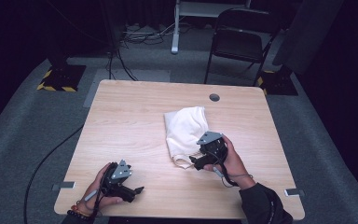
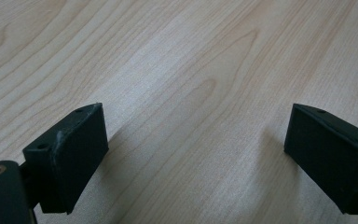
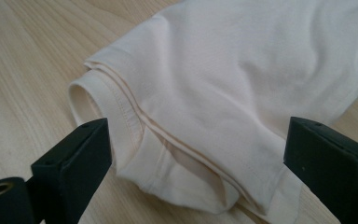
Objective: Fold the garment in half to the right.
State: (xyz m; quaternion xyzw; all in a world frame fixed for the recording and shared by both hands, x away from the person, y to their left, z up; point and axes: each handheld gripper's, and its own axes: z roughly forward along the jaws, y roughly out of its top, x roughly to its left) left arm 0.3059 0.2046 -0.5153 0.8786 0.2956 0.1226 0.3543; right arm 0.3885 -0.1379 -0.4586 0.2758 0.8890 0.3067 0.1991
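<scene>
- I am at a wooden table [image 1: 130,116]. Behind it, on the grey floor, I see one black chair [image 1: 240,39] and some loose cables [image 1: 142,35].
- Two black stands with yellow stripes [image 1: 60,77] sit on the floor, one at each far corner of the table.
- The table has one small round hole [image 1: 214,97] near its far edge.
- Nothing lies between my grippers and the cloth.
- There is one cream cloth [image 1: 186,130] on the table. It is bunched up and folded, a bit right of the middle. One rolled hem with a round opening points toward me.
- I hold two grippers, one in each hand.
- My right gripper [image 1: 196,161] is at the near end of the cloth. In the right gripper view its two black fingers [image 3: 77,158] stand wide apart, one on each side of the cloth's [image 3: 242,88] folded end. They are not pinching it.
- My left gripper [image 1: 137,190] is near the front edge of the table, well apart from the cloth. Its fingers [image 2: 74,149] are wide open too, with just bare wood [image 2: 191,93] between them. It holds nothing.
</scene>
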